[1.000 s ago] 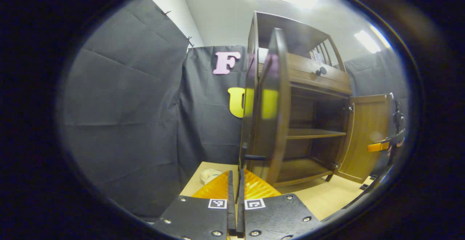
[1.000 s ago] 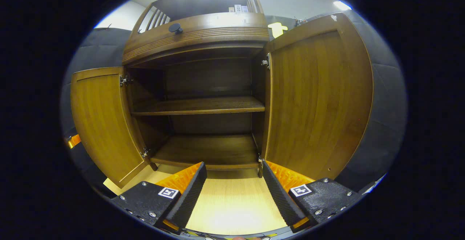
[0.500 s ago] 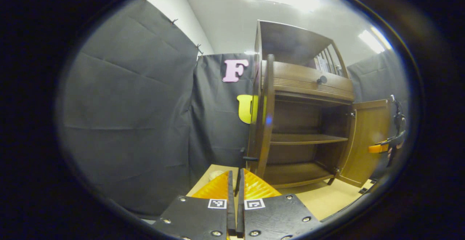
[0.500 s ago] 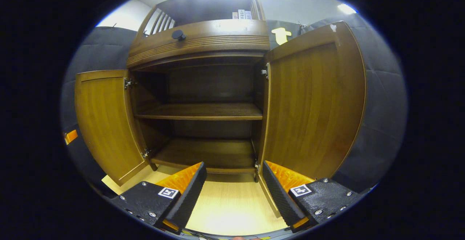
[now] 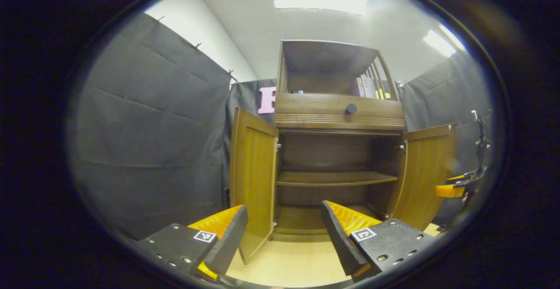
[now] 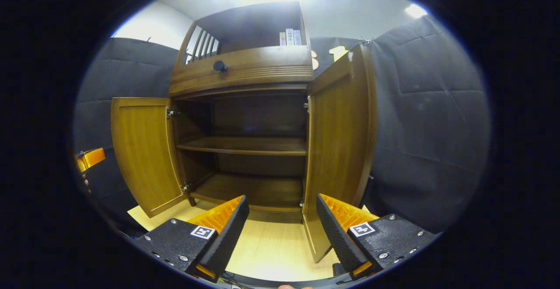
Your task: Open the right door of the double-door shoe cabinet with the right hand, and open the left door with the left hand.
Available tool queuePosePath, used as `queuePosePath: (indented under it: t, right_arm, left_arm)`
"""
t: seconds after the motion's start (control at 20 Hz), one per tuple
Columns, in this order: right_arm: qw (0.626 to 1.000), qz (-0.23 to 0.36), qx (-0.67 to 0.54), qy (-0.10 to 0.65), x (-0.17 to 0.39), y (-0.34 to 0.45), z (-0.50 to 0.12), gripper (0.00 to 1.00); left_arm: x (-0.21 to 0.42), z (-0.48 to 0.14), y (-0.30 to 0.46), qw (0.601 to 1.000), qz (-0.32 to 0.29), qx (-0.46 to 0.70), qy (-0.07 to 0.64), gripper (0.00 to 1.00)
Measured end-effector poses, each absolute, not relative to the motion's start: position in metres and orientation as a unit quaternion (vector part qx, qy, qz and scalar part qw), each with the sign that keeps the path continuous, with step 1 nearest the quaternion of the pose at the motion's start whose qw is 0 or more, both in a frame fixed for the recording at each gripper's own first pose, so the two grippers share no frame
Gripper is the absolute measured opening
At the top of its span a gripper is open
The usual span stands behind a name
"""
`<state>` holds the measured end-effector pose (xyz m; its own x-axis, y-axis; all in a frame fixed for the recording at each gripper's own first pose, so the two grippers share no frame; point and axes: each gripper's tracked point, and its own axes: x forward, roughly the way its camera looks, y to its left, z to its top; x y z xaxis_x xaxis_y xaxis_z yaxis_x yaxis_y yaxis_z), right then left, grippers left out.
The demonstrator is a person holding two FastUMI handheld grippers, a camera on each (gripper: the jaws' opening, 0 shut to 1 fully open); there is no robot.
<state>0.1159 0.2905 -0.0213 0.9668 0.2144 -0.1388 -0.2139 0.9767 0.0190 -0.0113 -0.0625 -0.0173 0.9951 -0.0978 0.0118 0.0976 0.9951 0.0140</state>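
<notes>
Black cloth walls surround the shoe cabinet [image 5: 339,118] in the left gripper view; my left tongs [image 5: 284,241] gape wide, empty, left door [image 5: 251,184] at 11 o'clock, swung out. Right gripper view: right tongs [image 6: 282,232] wide, empty, right door [image 6: 339,149] upright at 1 o'clock; I judge a careless advance could bump it.

The left gripper view looked from low down and a little left of the shoe cabinet [image 5: 337,118], facing it nearly head-on and tilted upward, with the cabinet in the centre of the frame and the left gripper [image 5: 282,236] at the bottom edge. The right gripper view sat nearer and to the cabinet's right, also low and tilted up, its own right gripper [image 6: 280,228] at the bottom. Both views shared the cabinet's open interior, the left door [image 5: 253,179] and the right door [image 5: 426,171].
</notes>
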Motion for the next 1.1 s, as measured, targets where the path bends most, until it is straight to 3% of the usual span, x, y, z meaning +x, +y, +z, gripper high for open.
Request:
queuePosePath:
  t: [0.1,0.3,0.4,0.45,0.6,1.1]
  right_arm:
    - [0.991,0.116,0.013,0.065,0.102,0.283,-0.018,0.92]
    - [0.99,0.129,0.02,0.058,0.071,0.261,-0.021,0.92]
    - [0.99,0.125,0.022,0.061,0.055,0.248,-0.031,0.96]
    - [0.99,0.121,0.025,0.066,0.051,0.24,-0.037,0.92]
    - [0.99,0.104,0.039,0.09,0.039,0.218,-0.055,0.92]
    - [0.991,0.078,0.061,0.085,0.049,0.193,-0.055,0.96]
  left_arm:
    - [-0.027,-0.015,-0.085,0.999,-0.044,-0.008,-0.013,1.0]
    - [-0.062,-0.018,-0.105,1.0,-0.02,-0.017,-0.015,1.0]
    - [-0.082,-0.022,-0.118,1.0,-0.018,-0.018,-0.015,1.0]
    - [-0.093,-0.025,-0.124,1.0,-0.018,-0.018,-0.012,1.0]
    - [-0.115,-0.035,-0.134,1.0,-0.016,-0.016,0.003,1.0]
    - [-0.11,-0.043,-0.154,1.0,-0.02,0.004,0.019,1.0]
